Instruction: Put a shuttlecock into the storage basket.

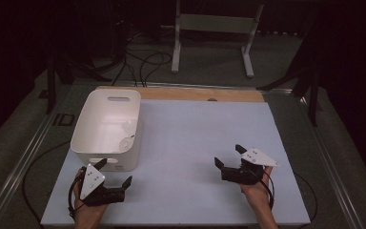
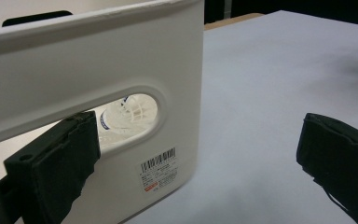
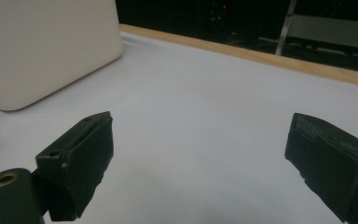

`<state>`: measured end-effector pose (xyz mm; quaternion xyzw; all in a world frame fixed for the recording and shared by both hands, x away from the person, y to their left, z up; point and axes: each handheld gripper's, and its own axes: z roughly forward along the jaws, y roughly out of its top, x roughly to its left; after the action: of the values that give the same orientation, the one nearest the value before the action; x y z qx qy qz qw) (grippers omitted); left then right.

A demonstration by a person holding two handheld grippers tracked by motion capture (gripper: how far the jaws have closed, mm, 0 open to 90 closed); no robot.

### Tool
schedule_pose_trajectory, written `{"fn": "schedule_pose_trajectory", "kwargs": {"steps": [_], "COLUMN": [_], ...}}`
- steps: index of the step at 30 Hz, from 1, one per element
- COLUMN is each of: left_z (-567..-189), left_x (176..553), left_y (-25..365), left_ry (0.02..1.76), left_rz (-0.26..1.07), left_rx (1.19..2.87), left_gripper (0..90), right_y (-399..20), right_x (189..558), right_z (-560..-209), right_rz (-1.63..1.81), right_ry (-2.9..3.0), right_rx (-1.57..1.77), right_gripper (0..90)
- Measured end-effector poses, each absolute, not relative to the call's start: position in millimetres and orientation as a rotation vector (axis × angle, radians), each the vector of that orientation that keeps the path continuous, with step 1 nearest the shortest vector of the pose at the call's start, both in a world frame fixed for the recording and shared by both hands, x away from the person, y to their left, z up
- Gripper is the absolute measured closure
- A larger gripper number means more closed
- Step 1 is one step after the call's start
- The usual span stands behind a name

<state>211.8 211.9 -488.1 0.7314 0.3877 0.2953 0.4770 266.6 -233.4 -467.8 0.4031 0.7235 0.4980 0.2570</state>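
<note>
In the high view, a white bin [image 1: 107, 128] stands on the left part of the pale tabletop [image 1: 195, 143], with a handle slot in its far wall and another in its near wall. The left gripper [image 1: 114, 172] sits just in front of the bin's near wall, held in a hand [image 1: 88, 207] at the tabletop's near edge, its jaws spread wide and holding nothing. The right gripper [image 1: 228, 155] is held well apart from the bin on the right side of the tabletop, its jaws likewise apart and empty. In the left gripper view, the bin [image 2: 98, 60] is close ahead; one jaw is near the lower edge of the oval handle slot, though contact cannot be told, while the other is clear of the bin over the bare tabletop. Through the slot a white shuttlecock [image 2: 128, 114] shows inside the bin, and a barcode label [image 2: 158, 172] is stuck below the slot. In the right gripper view, the jaws stand wide apart over the tabletop [image 3: 200, 107], with the bin [image 3: 46, 46] off to the upper left and a wooden strip [image 3: 261, 58] along the far edge.
</note>
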Motion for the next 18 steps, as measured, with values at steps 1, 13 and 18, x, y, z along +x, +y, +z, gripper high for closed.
{"fn": "schedule_pose_trajectory", "kwargs": {"steps": [1,13,18], "left_z": [-487.9,-482.7,-479.6], "left_x": [211.3,208.8,208.5], "left_y": [212.2,218.6,221.8], "left_ry": [0.946,0.943,0.939], "left_rz": [0.725,0.765,0.777], "left_rx": [1.782,1.731,1.715], "left_gripper": [0.1,0.1,0.1], "right_y": [-234.8,-250.2,-253.6], "right_x": [265.0,255.1,252.3], "right_z": [-468.4,-475.9,-478.6], "right_rz": [1.360,1.381,1.372], "right_ry": [1.953,1.911,1.906], "right_rx": [1.094,1.089,1.091], "right_gripper": [7.8,7.8,7.8]}}
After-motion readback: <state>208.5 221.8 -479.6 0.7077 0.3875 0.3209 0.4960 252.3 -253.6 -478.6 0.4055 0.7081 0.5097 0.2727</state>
